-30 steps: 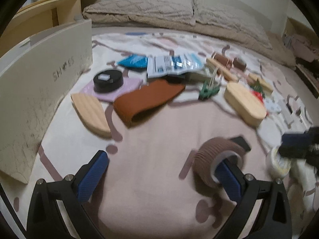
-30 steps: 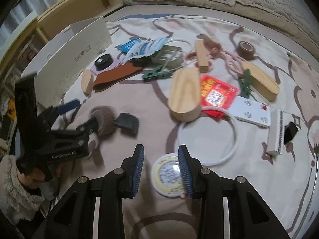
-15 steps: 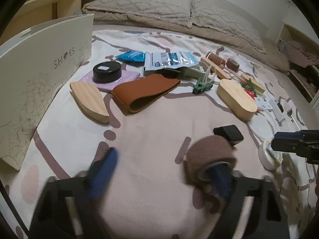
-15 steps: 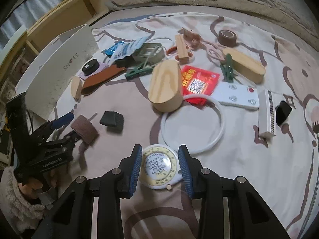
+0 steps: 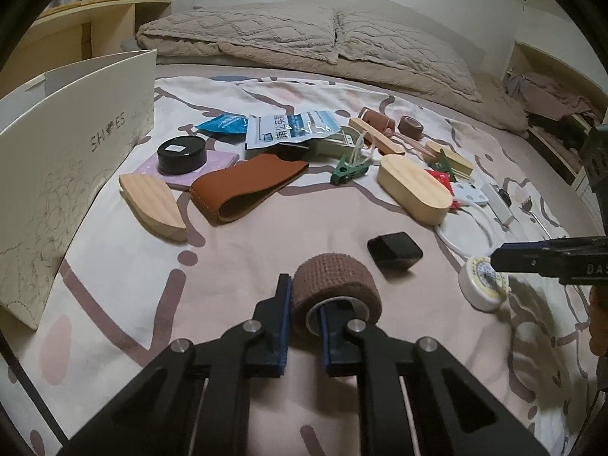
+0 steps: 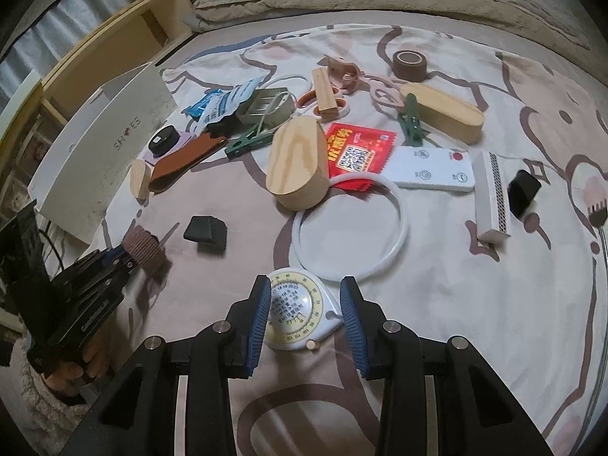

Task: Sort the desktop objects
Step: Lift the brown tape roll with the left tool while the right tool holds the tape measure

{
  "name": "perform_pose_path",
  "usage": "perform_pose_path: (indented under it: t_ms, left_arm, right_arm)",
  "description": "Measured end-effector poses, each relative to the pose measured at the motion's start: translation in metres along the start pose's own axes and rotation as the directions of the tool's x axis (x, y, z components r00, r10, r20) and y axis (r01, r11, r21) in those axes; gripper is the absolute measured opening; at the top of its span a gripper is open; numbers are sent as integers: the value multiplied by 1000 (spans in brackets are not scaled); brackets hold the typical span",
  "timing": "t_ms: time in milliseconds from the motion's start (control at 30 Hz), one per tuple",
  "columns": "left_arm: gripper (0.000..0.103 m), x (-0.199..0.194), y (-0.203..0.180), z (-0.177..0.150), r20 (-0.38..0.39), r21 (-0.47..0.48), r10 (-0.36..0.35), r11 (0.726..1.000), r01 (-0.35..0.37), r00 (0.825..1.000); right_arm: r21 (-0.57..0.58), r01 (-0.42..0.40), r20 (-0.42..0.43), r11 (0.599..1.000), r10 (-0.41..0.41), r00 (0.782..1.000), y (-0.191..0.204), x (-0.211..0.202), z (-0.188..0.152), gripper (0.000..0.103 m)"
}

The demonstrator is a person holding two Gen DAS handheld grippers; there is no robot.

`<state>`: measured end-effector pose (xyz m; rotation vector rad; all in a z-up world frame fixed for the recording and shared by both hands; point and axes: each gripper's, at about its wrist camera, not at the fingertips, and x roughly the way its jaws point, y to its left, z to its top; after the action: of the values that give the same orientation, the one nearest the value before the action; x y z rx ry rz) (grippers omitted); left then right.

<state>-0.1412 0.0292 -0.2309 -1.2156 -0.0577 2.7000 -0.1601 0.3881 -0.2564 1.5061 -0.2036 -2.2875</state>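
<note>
A brown bandage roll [image 5: 334, 277] rests on the patterned bed cover, and my left gripper [image 5: 304, 296] is shut on its wall, one finger outside and one inside the core. The right wrist view shows that same roll [image 6: 146, 247] at the tips of the left gripper [image 6: 121, 258], held by a person's hand. A round white and yellow tape measure [image 6: 296, 311] lies flat on the cover between the blue pads of my right gripper [image 6: 306, 285], which stands open around it. In the left wrist view the right gripper [image 5: 532, 260] hovers just over the tape measure [image 5: 480, 285].
A white shoe box [image 5: 57, 174] stands at the left. A small black case [image 5: 395, 252] lies just beyond the roll. A white ring [image 6: 349, 228], an oval wooden box [image 6: 298, 163], a remote [image 6: 433, 171] and several other items lie farther back. Pillows line the far edge.
My left gripper's wide jaws have closed onto the bandage roll's wall. The right gripper has slid forward, so the tape measure now lies deeper between its fingers.
</note>
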Motion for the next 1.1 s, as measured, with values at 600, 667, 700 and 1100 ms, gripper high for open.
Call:
perform_pose_path:
  t_ms: [600,667,700,1100]
  left_arm:
    - [12,-44,27,-30,-189,-40,14,999,-22,982]
    - [12,-50,28,-32,-212,-42,23,999,-32,977]
    - [12,-53,28,-33,-220,-36,28,999,-36,975]
    - [21,-60,24,-41,-262,-30,20,999,-29,965]
  right_arm:
    - [-199,97,-24,975,-103,994,41,27,-21,69]
    - [-212,115,-14,970,-120,993,44,28,-23,69]
    - [-206,116,-10,972,-121,993,43,28,-23,69]
    - [-256,74,-18,964,-81,997,56,24,-29,54]
